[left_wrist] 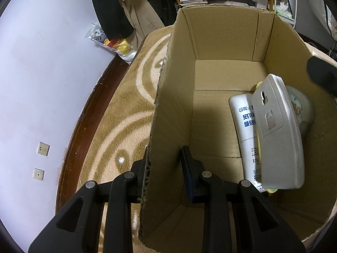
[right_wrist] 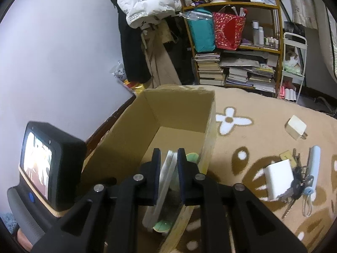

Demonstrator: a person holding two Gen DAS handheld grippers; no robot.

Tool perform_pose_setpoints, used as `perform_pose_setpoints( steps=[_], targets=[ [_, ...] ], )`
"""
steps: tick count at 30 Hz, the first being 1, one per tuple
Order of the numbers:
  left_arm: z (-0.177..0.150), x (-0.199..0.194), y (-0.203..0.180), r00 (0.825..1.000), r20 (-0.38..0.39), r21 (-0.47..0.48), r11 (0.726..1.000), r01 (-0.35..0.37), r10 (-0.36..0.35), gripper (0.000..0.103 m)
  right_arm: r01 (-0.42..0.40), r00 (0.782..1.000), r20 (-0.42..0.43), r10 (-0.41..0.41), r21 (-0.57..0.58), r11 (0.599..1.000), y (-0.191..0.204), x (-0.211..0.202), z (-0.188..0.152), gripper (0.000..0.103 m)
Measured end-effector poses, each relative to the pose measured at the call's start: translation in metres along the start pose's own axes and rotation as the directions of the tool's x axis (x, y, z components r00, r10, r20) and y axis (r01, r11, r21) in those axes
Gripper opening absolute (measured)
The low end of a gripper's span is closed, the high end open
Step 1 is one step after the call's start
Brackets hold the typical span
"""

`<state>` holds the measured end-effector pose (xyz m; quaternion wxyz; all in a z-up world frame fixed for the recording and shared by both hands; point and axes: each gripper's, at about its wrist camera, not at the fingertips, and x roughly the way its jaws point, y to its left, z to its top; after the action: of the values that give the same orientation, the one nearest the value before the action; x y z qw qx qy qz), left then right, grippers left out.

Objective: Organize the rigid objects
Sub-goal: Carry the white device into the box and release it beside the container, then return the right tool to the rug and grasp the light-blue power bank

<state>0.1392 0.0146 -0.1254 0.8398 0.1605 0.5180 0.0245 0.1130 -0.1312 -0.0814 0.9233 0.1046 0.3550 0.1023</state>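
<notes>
Left wrist: left gripper [left_wrist: 165,164] fingers straddling wall of brown cardboard box [left_wrist: 168,109], apparently clamped. Inside: grey plastic flat case [left_wrist: 278,132] leaning on white tube [left_wrist: 244,130].

Right wrist: right gripper [right_wrist: 167,166] fingers pinching case edge. Risk: careless release topples case.

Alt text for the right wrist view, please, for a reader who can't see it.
The right tool holds a flat grey case on edge over an open cardboard box on a tan patterned blanket. To the right lie a white block, keys and a charger.
</notes>
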Motion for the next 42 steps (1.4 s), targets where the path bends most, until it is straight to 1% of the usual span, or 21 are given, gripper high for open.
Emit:
perform_pose_setpoints(
  steps=[2,4,5,6,9,10,11,12,13,14,15,16,18,20,25,27,33,35,38,40,42],
  targets=[
    [0.000,0.000,0.000,1.000,-0.001,-0.002,1.000,0.001,-0.001,0.026,0.008,1.000,0.016,-0.008,0.009,1.000,-0.004,-0.007,0.004,0.019],
    [0.000,0.000,0.000,1.000,-0.001,-0.009,1.000,0.003,-0.003,0.026,0.028,0.999,0.028,-0.028,0.015,1.000,-0.010,-0.012,0.008,0.029],
    [0.000,0.000,0.000,1.000,0.000,-0.008,1.000,0.002,-0.002,0.026,0.039,0.999,0.036,-0.040,0.020,0.999,-0.013,-0.016,0.009,0.040],
    [-0.001,0.000,0.000,1.000,0.000,-0.008,1.000,0.002,-0.002,0.026,0.056,0.997,0.051,-0.057,0.024,0.998,-0.018,-0.020,0.011,0.048],
    [-0.001,0.000,0.000,1.000,0.000,-0.006,1.000,0.000,0.000,0.026,0.113,0.990,0.078,-0.115,0.028,0.993,-0.030,-0.028,0.019,0.058],
    [-0.001,-0.001,0.000,1.000,0.001,-0.005,1.000,-0.001,0.001,0.026,0.132,0.988,0.080,-0.134,0.029,0.991,-0.036,-0.029,0.020,0.060],
    [-0.001,-0.001,0.001,1.000,0.001,-0.004,1.000,-0.002,0.002,0.026,0.151,0.985,0.079,-0.153,0.033,0.988,-0.042,-0.030,0.023,0.065],
    [-0.001,-0.001,0.001,1.000,0.001,-0.005,1.000,-0.001,0.001,0.026,0.170,0.982,0.078,-0.173,0.037,0.985,-0.048,-0.032,0.024,0.074],
    [-0.001,-0.001,0.001,1.000,0.000,-0.006,1.000,0.000,0.000,0.026,0.208,0.975,0.075,-0.211,0.041,0.977,-0.056,-0.032,0.025,0.080],
    [-0.001,-0.001,0.001,1.000,0.000,-0.007,1.000,0.001,-0.001,0.026,0.226,0.971,0.073,-0.229,0.047,0.973,-0.061,-0.032,0.026,0.093],
    [-0.001,-0.002,0.001,1.000,0.000,-0.007,1.000,0.001,-0.001,0.026,0.237,0.968,0.072,-0.241,0.060,0.970,-0.068,-0.032,0.026,0.100],
    [-0.001,-0.002,0.001,1.000,-0.001,-0.009,1.000,0.002,-0.002,0.026,0.238,0.967,0.073,-0.245,0.088,0.967,-0.078,-0.034,0.026,0.102],
    [-0.001,-0.002,0.001,1.000,0.000,-0.005,1.000,0.000,0.000,0.026,0.249,0.963,0.067,-0.260,0.137,0.959,-0.096,-0.035,0.026,0.103],
    [-0.001,-0.002,0.002,1.000,-0.002,-0.007,1.000,-0.001,0.000,0.026,0.264,0.960,0.055,-0.276,0.162,0.951,-0.110,-0.035,0.024,0.103],
    [0.000,-0.002,0.002,1.000,-0.004,-0.013,1.000,0.007,-0.007,0.026,0.334,0.938,0.016,-0.346,0.227,0.915,-0.149,-0.034,0.013,0.103],
    [0.000,-0.003,0.001,1.000,-0.004,-0.011,1.000,0.005,-0.005,0.026,0.365,0.926,0.001,-0.377,0.249,0.897,-0.164,-0.033,0.009,0.103],
    [0.001,-0.003,0.001,1.000,-0.005,-0.010,1.000,0.005,-0.005,0.026,0.413,0.903,-0.025,-0.429,0.320,0.853,-0.196,-0.035,0.004,0.103],
    [0.001,-0.003,0.001,1.000,-0.004,-0.009,1.000,0.005,-0.005,0.026,0.424,0.898,-0.037,-0.438,0.329,0.843,-0.204,-0.035,0.001,0.102],
    [0.001,-0.003,0.001,1.000,-0.004,-0.010,1.000,0.005,-0.005,0.026,0.445,0.890,-0.061,-0.453,0.342,0.828,-0.211,-0.033,-0.004,0.093],
    [0.001,-0.003,0.001,1.000,-0.004,-0.010,1.000,0.005,-0.005,0.026,0.447,0.889,-0.079,-0.451,0.360,0.819,-0.219,-0.032,-0.008,0.088],
    [0.001,-0.003,0.001,1.000,-0.004,-0.009,1.000,0.004,-0.004,0.026,0.449,0.889,-0.093,-0.449,0.378,0.810,-0.226,-0.031,-0.012,0.081]
  ],
)
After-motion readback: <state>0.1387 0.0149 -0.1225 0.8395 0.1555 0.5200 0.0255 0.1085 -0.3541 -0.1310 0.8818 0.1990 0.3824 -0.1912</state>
